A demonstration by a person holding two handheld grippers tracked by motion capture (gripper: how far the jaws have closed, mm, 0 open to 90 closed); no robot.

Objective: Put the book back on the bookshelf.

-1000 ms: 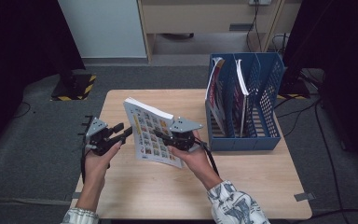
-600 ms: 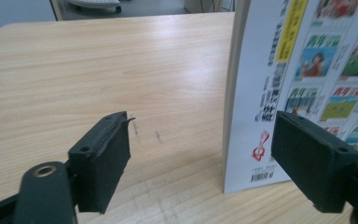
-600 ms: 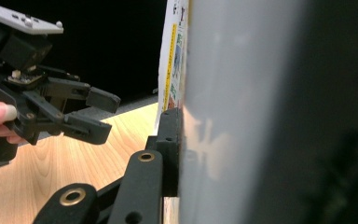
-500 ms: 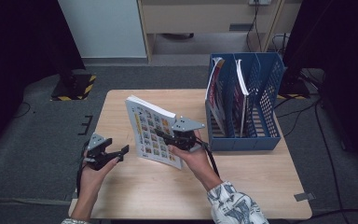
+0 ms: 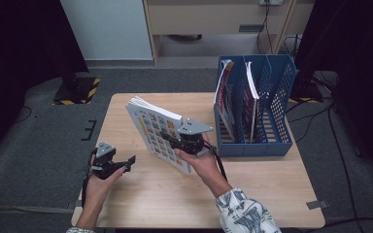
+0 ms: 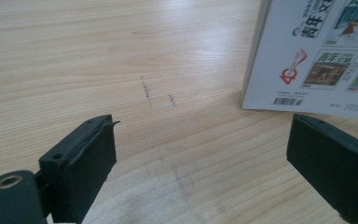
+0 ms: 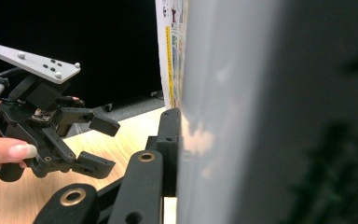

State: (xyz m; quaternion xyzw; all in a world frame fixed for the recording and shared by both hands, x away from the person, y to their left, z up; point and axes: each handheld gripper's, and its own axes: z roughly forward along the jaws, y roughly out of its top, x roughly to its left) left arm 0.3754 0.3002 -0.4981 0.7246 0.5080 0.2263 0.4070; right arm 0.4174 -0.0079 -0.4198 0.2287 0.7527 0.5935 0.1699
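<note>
While the magazine [image 5: 156,132] is kept tilted on edge above the wooden table [image 5: 252,179], it is clamped between the jaws of the right gripper [image 5: 171,141]. Near the table's left edge, the left gripper [image 5: 128,161] is held low, its jaws having just been opened wide with nothing between them. A blue file rack [image 5: 272,111] is seen just beyond the magazine.

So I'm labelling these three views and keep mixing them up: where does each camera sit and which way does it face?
High view: above the person's side, facing forward and down on the wooden table; both forearms show.
Left gripper view: on the left gripper, along its open jaws at the tabletop.
Right gripper view: on the right gripper, clamped on the thick white picture-covered magazine.
All three share that magazine; the right gripper view also catches the left gripper.
</note>
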